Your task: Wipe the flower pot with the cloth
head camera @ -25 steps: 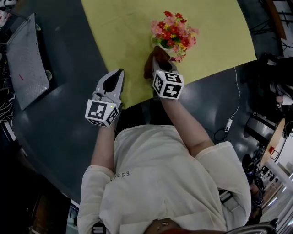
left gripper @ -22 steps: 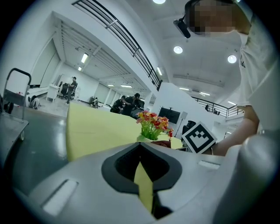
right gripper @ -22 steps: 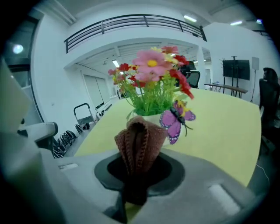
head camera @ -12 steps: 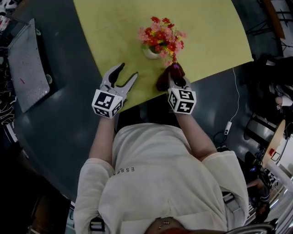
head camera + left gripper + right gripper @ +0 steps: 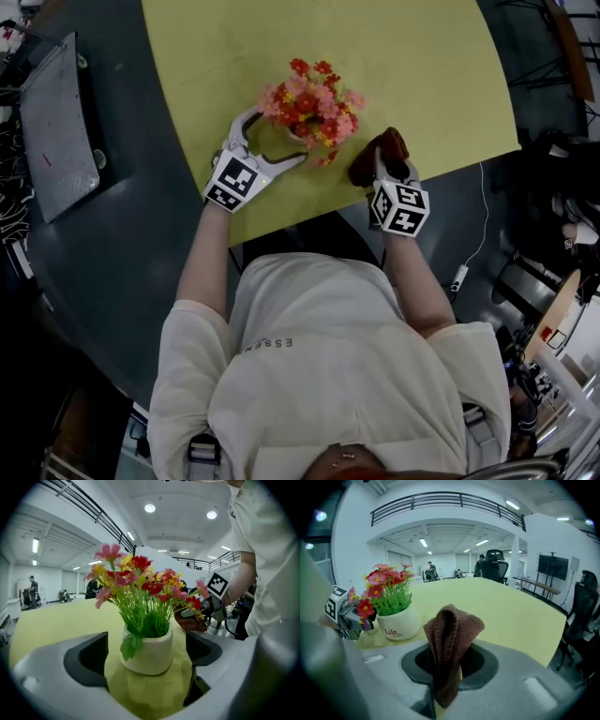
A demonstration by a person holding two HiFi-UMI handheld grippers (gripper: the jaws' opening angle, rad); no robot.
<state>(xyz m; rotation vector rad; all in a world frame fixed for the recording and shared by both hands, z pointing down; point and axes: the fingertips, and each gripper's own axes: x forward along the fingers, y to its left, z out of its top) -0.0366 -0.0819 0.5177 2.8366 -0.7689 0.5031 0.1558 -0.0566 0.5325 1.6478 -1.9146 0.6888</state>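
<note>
Flower pot [image 5: 149, 652] stands upright on the yellow-green worktop [image 5: 422, 66], between the tips of the left claw [image 5: 275, 137], whose jaws have just been opening and stand wide, untouching. Right claw [image 5: 382, 161], nearby, is clamped on the folded brown cloth [image 5: 449, 641]. The pot is probably light, smooth, breakable and easily tipped, so grip its round wall low. The cloth is soft and limp.

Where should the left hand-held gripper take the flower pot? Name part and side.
Grip the flower pot by its round wall below the flowers, coming level from the left hand-held gripper. Its jaws have just been opening and flank it without touching; flowers block the top.
</note>
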